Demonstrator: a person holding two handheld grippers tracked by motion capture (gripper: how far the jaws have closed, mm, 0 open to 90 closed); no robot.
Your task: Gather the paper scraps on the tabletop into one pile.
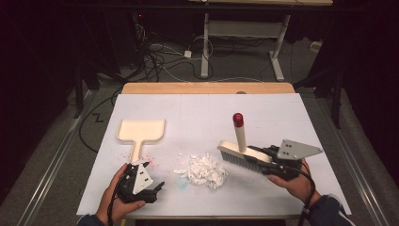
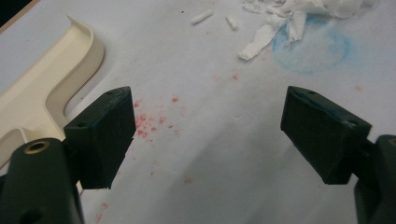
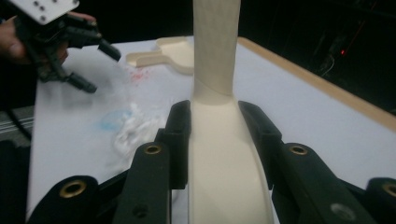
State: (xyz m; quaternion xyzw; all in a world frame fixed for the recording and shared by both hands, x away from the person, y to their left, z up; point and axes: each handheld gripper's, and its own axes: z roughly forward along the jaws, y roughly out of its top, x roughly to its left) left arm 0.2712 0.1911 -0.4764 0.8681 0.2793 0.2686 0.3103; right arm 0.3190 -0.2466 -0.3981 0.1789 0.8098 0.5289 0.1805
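A cream hand brush [image 1: 241, 155] with a red-tipped handle [image 1: 238, 119] is off the table at the right, bristles down. My right gripper [image 1: 263, 157] is shut on the brush's body; in the right gripper view the jaws [image 3: 215, 112] press both sides of the cream handle [image 3: 215, 56]. A pile of white paper scraps [image 1: 203, 170] lies mid-table, just left of the bristles. A cream dustpan [image 1: 141, 131] lies flat at the left. My left gripper [image 1: 155, 175] stands open by the dustpan's handle, near the front edge. Its jaws [image 2: 208, 95] hold nothing, with the dustpan [image 2: 46, 88] at their left.
The white table sheet [image 1: 282, 117] carries red specks [image 2: 149, 121] near the dustpan handle and a faint blue ring stain [image 2: 313, 49] beside the scraps [image 2: 289, 14]. A wooden table edge [image 1: 207, 88] runs along the back. Cables and desk legs lie on the floor beyond.
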